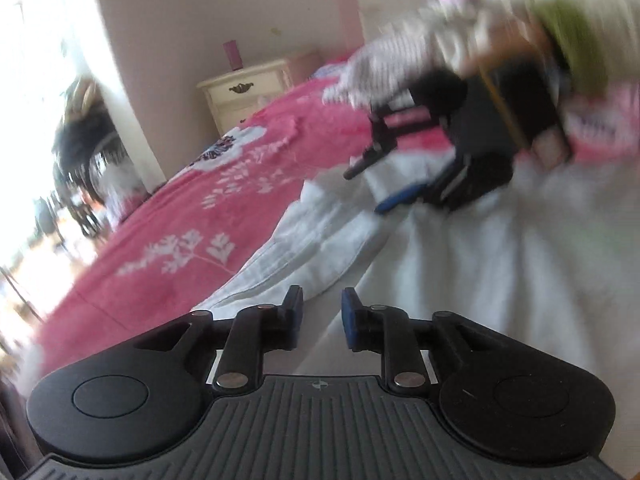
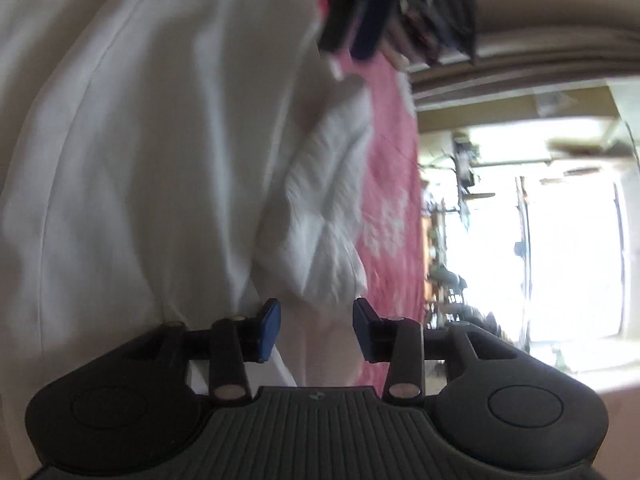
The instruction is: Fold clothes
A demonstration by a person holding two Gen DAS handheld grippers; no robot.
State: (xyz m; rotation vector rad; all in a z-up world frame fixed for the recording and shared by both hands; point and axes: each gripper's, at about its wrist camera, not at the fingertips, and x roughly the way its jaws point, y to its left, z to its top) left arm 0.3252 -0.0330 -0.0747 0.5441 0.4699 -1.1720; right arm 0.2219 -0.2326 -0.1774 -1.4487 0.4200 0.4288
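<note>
Pink floral bedspread (image 1: 168, 216) carries the white garment (image 2: 152, 152), rumpled directly ahead of the left gripper (image 1: 320, 314) and right gripper (image 2: 316, 330), both with jaws apart, empty, equally near.

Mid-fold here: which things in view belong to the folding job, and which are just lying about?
Part of the job:
white garment
left gripper, open
right gripper, open
pink floral bedspread, the work surface

Just lying about:
cream nightstand
pink cup on the nightstand
</note>
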